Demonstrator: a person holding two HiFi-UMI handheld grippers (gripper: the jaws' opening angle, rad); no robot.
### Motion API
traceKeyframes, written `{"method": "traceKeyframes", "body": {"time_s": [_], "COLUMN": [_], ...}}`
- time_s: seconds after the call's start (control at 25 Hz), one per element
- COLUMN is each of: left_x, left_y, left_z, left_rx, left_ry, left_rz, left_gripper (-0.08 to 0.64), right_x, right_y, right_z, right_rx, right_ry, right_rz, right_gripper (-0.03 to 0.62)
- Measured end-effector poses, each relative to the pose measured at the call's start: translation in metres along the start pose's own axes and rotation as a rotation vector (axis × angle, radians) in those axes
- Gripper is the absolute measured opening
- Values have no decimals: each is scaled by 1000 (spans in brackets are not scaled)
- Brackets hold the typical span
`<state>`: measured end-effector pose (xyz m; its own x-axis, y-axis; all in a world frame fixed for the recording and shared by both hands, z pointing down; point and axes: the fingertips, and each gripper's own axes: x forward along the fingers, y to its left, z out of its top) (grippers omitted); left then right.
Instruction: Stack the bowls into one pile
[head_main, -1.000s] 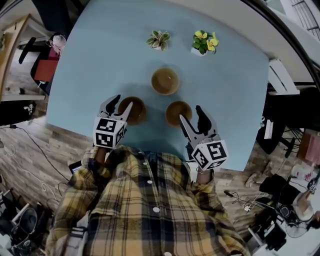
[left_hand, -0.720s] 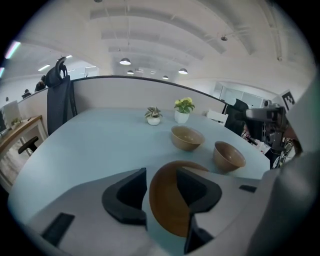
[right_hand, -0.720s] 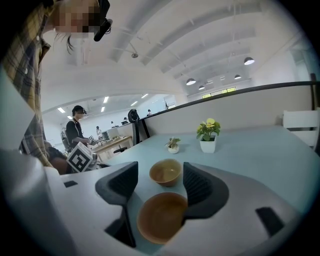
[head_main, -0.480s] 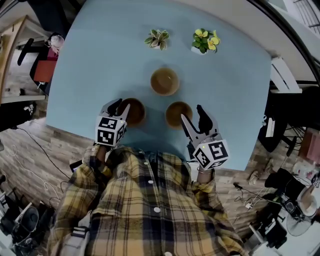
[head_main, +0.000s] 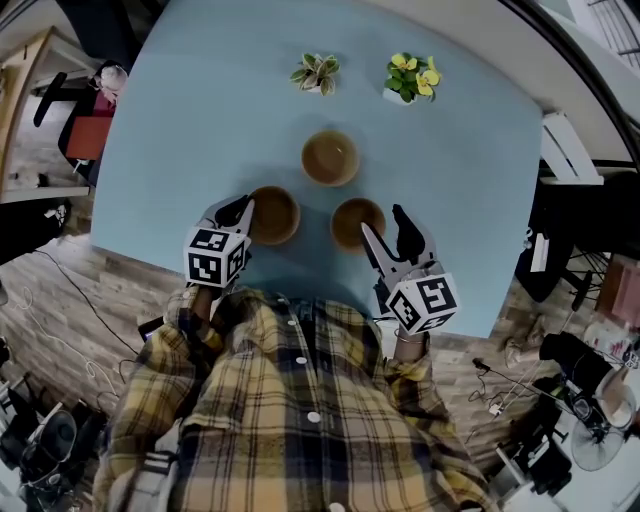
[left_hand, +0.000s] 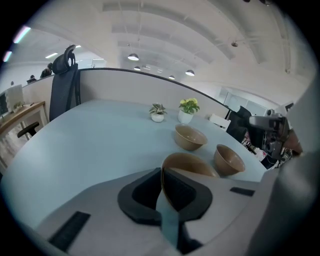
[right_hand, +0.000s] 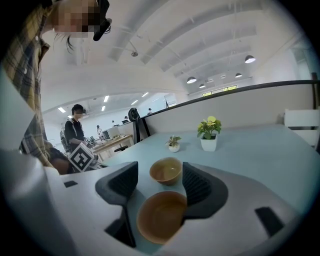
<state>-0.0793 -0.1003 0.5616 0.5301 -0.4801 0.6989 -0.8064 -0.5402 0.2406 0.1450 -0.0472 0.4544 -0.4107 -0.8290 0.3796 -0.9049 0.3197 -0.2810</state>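
On the light-blue table (head_main: 180, 120): bowls unstacked, each apart from the others, set in a triangle.
Left tool (head_main: 240, 212): jaws closing on the near rim of the left brown round bowl (head_main: 275, 215), rim pinched between the pads.
Right tool (head_main: 383, 224): jaws wide apart, gripping nothing; right brown round bowl (head_main: 355, 222) just ahead, low between them.
Far brown round bowl (head_main: 330, 158): beyond the other two, toward the middle of the table.
Back edge: two small potted plants (head_main: 316, 77), side by side.
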Motion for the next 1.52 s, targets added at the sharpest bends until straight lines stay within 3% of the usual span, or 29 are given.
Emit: {"method": "traceKeyframes", "body": {"time_s": [0.44,0.96,1.52], "left_x": [-5,2,53], "left_y": [-6,-29,-56], "left_z": [15,108,150], "left_rx": [10,58,92], "left_ry": [-41,-224,-272], "left_rz": [-5,-87,-141], "left_gripper": [8,8,8], "right_x": [-5,-8,-5], "right_y": [0,-3,-13], "right_z": [-1,-9,-19], "right_rx": [7,21,66], "right_ry": [0,30,62], "right_rz": [-15,-15,-25], "right_gripper": [270,270,270]}}
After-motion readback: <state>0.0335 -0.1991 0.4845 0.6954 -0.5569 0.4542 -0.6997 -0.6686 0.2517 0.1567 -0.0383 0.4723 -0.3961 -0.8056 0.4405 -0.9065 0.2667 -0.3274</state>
